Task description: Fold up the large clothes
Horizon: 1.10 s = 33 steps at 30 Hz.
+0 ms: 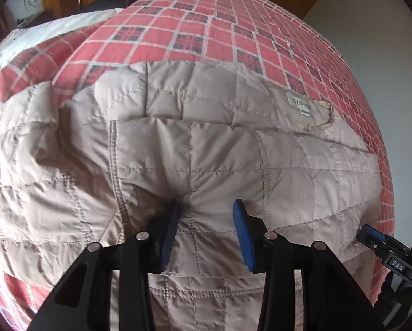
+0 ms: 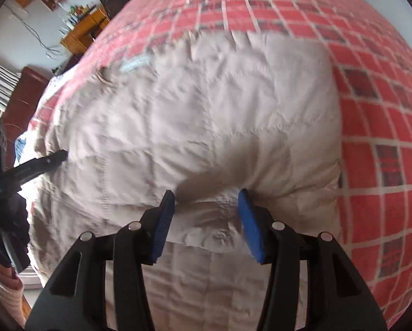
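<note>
Left wrist view: left gripper (image 1: 207, 207) spread apart over a pinch of beige fabric, blue pads (image 1: 169, 233) flanking a raised ridge of the quilted jacket (image 1: 195, 149) without visibly clamping it; released, or at most brushing the cloth. Reads as a pause over the near hem, ready to bite or just let go; cannot say which. Same in the right wrist view: right gripper (image 2: 207, 197) parted wide, pads either side of a puckered fold of the jacket (image 2: 195, 127), nothing squeezed between them.

Outward from the tools: jacket spread across the near part of the bed, on a red plaid bedspread (image 1: 206, 27), lining side up and partly doubled over itself, a folded layer edge crossing the middle; likely positioned flat like this so both near-edge points can be lifted together and carried toward the far edge of the bed for the next fold.

Only from the left: neck label (image 1: 302, 104) with its hanging loop toward the far right of the garment, sharp stitching, and the other tool at the right margin. Only from the right: the jacket's right-hand boundary against the plaid, a wooden shelf unit (image 2: 76, 30) beyond the far left corner, and the left tool poking in at the left margin; heavily motion-blurred, so finer detail lost.
</note>
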Available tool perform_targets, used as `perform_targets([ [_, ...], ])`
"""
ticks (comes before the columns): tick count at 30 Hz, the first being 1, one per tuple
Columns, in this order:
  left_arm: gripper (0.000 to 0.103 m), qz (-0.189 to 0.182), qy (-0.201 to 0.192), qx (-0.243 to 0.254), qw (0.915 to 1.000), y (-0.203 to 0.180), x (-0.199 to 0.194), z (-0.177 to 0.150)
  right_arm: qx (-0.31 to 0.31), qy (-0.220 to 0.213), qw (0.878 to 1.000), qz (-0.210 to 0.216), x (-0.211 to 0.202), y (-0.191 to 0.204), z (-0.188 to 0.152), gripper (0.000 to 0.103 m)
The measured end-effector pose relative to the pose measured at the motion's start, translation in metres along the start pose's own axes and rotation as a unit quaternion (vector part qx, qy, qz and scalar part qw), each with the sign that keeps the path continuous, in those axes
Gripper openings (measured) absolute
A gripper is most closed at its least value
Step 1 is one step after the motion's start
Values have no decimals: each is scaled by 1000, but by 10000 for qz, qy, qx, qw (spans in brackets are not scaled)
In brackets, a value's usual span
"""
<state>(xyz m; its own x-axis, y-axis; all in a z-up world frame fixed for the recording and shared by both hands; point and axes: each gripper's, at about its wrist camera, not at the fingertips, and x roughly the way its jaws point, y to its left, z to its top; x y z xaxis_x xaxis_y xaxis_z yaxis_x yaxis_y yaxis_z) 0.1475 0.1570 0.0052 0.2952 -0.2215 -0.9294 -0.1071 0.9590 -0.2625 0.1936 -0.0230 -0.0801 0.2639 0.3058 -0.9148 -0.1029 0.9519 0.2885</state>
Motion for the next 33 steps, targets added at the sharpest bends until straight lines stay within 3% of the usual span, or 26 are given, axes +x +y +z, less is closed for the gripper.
perform_targets([
  [7, 41, 25, -5, 127, 9999, -2, -6, 0, -112, 44, 9996, -254, 3, 9, 1, 52],
  [10, 42, -101, -264, -84, 9996, 10, -34, -2, -4, -122, 9999, -19, -13, 14, 1, 53],
  [13, 52, -215, -695, -290, 9969, 38, -75, -10, -122, -378, 9990, 204, -36, 27, -3, 53],
  [18, 54, 200, -1088, -978, 9890, 122, -126, -27, -393, -426, 9971, 495, -47, 58, -10, 57],
  [22, 55, 711, -1205, -1646, 9764, 196, -150, -50, -549, -335, 9964, 561, -41, 77, -13, 57],
  [26, 55, 1020, -1315, -2529, 9531, 268, -166, -80, -682, -203, 9958, 572, -30, 95, -17, 57],
  [29, 55, 944, -1427, -3193, 9321, 315, -170, -98, -679, -114, 9961, 552, -20, 99, -19, 57],
  [33, 54, 571, -1603, -3746, 9114, 353, -164, -104, -655, -41, 9968, 446, -10, 101, -19, 57],
])
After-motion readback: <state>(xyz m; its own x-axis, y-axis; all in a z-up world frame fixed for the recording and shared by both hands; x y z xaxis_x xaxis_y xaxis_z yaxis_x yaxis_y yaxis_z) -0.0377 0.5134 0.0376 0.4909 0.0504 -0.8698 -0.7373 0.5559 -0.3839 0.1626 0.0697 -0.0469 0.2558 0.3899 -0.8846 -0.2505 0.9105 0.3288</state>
